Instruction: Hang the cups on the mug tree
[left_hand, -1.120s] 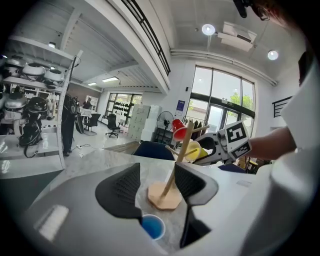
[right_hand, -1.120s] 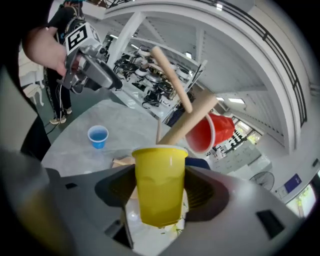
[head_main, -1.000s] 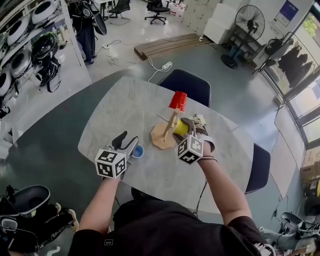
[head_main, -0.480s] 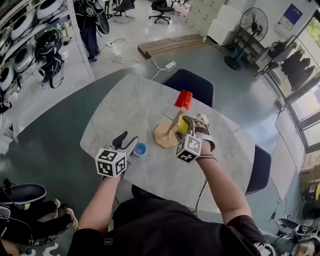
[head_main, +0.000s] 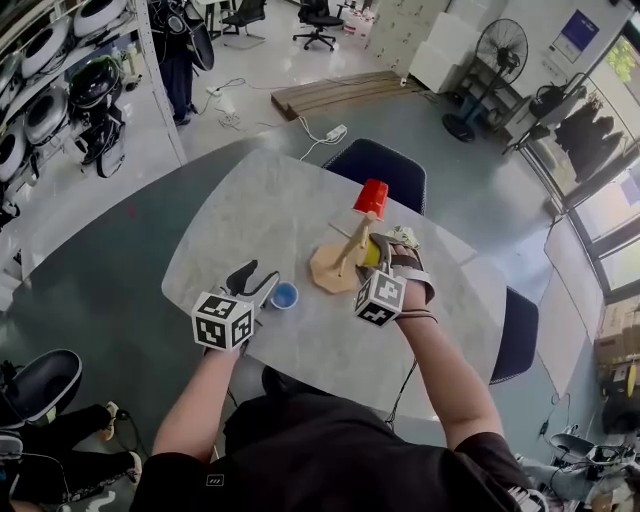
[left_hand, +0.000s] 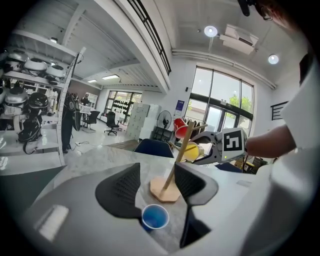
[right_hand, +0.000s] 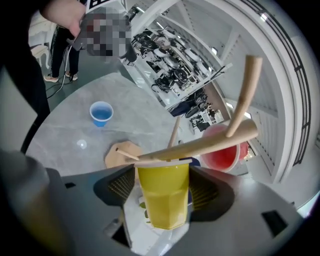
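Observation:
A wooden mug tree (head_main: 328, 272) stands mid-table, with a red cup (head_main: 372, 197) hanging near its top. My right gripper (head_main: 375, 258) is shut on a yellow cup (head_main: 369, 254) right beside the tree's post. In the right gripper view the yellow cup (right_hand: 164, 195) fills the gap between the pads, its rim against a slanting peg (right_hand: 200, 145), and the red cup (right_hand: 222, 152) hangs just behind. A blue cup (head_main: 285, 296) stands upright on the table by my left gripper (head_main: 252, 278). In the left gripper view the blue cup (left_hand: 155, 217) sits low between the open jaws, and no pad presses on it.
The grey marble table (head_main: 250, 210) has dark blue chairs at its far edge (head_main: 375, 168) and right edge (head_main: 520, 335). Shelves of round gear line the left wall (head_main: 60, 90). A standing fan (head_main: 498, 45) is far back right.
My right gripper has turned a little with the yellow cup at the tree. The left gripper and the blue cup keep their places.

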